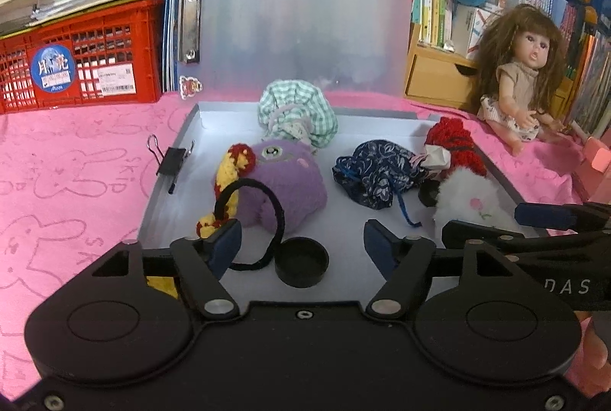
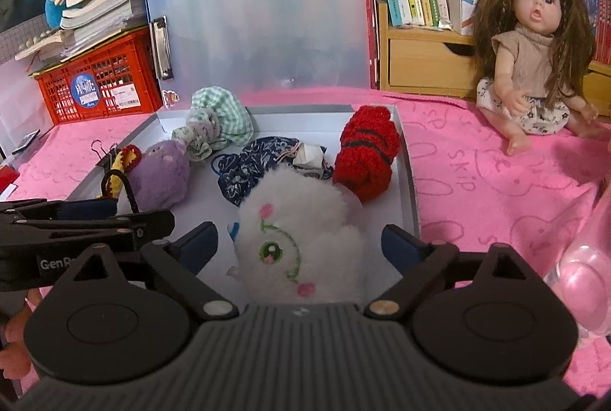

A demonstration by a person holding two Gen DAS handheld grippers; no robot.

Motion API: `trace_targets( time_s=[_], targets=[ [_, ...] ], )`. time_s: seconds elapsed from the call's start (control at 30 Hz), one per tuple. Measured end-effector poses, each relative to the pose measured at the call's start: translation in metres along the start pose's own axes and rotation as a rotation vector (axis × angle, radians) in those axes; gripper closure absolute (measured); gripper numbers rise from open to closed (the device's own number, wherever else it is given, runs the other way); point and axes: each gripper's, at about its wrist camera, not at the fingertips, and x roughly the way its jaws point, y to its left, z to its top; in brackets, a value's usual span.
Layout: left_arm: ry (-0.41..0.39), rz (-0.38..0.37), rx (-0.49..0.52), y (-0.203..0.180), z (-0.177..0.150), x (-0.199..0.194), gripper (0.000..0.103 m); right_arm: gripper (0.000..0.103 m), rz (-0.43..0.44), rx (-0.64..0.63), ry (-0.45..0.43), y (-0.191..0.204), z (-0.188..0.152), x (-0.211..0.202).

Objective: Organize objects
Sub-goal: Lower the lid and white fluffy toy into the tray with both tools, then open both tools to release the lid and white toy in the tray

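1. left wrist view: our left gripper (image 1: 301,243) hangs over the near end of the grey tray (image 1: 168,197), jaws apart and empty; a black cap (image 1: 301,266) and a black hair band (image 1: 252,220) lie between them, untouched.
2. right wrist view: our right gripper (image 2: 299,243) stands wide apart around the white plush (image 2: 298,243), pads clear of it.
3. we judge both pieces just set down; next we back out and fetch another item, perhaps the doll (image 2: 534,52) at the far right.

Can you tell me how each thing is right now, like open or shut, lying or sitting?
File box lid: open, standing up.
Left gripper: open, holding nothing.
Right gripper: open, white plush toy between its jaws, not squeezed.
Purple plush toy: lying in the box.
Black cap: lying rim up.
Doll: sitting outside the box.
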Motion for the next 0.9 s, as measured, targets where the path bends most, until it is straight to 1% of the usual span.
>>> trace_targets(
  time_s=[0.1,0.23,0.57,0.9],
  targets=[
    [-0.018,0.003,0.007,-0.001,0.002,-0.01,0.027,0.003,-0.001,-0.001,-0.013,0.0,0.001,-0.007],
    [-0.035,-0.009,0.013,-0.001,0.004,-0.024,0.025,0.001,-0.013,-0.015,-0.033,0.002,0.003,-0.018],
    [-0.078,-0.016,0.017,0.003,0.003,-0.063,0.022,0.0,-0.02,-0.045,-0.081,0.012,0.007,-0.051],
    [-0.102,-0.032,0.014,0.01,-0.01,-0.101,0.019,0.0,-0.02,-0.093,-0.114,0.028,-0.002,-0.083]
  ],
)
